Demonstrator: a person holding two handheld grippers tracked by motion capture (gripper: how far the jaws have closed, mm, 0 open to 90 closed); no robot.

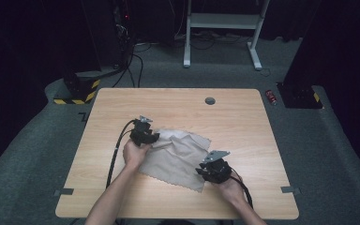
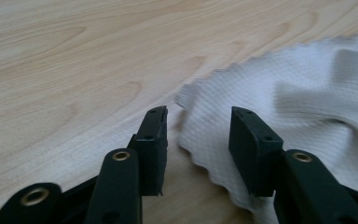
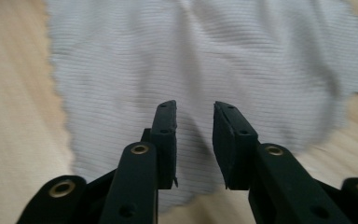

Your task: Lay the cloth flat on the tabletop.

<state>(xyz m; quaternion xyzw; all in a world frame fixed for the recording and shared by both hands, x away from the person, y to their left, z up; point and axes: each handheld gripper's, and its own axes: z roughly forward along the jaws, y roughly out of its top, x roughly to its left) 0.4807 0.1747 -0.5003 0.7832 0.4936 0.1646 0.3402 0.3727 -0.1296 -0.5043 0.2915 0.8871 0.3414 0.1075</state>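
Note:
A pale grey cloth point(image 1: 178, 157) with scalloped edges lies rumpled on the wooden table point(image 1: 234, 117). My left gripper point(image 1: 153, 138) hovers at the cloth's far left corner. In the left gripper view the gripper point(image 2: 196, 122) is open, with that corner of the cloth point(image 2: 284, 98) between and beyond the jaws. My right gripper point(image 1: 202, 171) sits at the cloth's near right corner. In the right gripper view the gripper point(image 3: 194, 116) is open over the cloth point(image 3: 205, 56), whose near edge lies under the jaws.
A small round grommet point(image 1: 210, 101) is set in the table near its far edge. Tape tabs point(image 1: 288, 190) mark the near corners. White desk legs point(image 1: 220, 21) and cables stand on the carpet beyond.

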